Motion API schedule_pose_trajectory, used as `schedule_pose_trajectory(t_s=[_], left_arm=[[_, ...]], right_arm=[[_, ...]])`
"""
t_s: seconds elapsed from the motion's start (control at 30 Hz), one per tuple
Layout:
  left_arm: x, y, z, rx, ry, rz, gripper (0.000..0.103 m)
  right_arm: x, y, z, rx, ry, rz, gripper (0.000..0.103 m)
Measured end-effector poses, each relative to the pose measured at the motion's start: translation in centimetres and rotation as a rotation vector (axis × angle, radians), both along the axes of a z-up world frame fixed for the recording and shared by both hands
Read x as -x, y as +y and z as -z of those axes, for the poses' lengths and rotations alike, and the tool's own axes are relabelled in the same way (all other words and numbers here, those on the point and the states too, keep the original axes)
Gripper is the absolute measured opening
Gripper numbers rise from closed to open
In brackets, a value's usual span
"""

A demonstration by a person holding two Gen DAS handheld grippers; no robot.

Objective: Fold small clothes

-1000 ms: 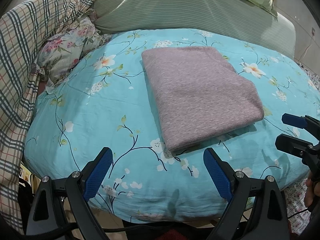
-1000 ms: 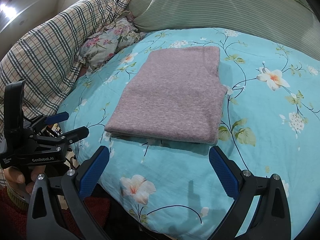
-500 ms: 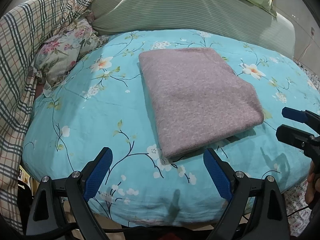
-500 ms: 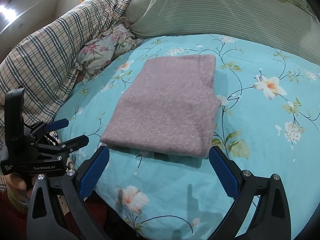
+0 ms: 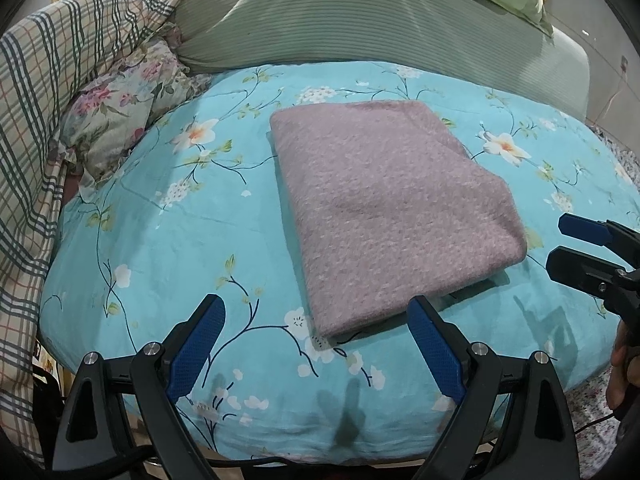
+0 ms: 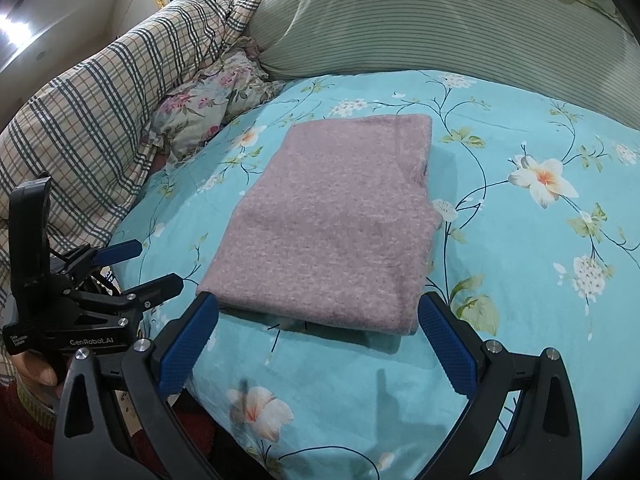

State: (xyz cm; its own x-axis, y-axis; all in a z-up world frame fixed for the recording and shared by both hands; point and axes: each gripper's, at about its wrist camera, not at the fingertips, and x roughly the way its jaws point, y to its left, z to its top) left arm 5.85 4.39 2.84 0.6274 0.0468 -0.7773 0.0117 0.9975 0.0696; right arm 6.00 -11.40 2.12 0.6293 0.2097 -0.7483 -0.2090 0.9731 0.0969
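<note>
Fingers [image 5: 196, 344] of the left gripper [image 5: 316, 344] and right gripper [image 6: 320, 340] spread wide and empty short of the folded mauve garment [image 5: 388, 216] on the floral bed [image 5: 160, 240]; a careless re-grasp could undo its layers.

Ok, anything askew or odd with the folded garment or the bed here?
Nothing stands out. The mauve garment lies flat in a tidy rectangle on the floral cover, edges roughly even. Both the left gripper and right gripper are open and clear of it.
</note>
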Motion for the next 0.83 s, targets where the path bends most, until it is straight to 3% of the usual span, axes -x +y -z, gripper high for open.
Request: schedule_pose_trajectory(t_s=[0.83], left_arm=[[-2.4, -0.2, 0.5, -0.012, 0.009, -0.017, 0.094]], right_arm=[[-3.0, -0.8, 2.0, -0.027, 0.036, 0.018, 0.1]])
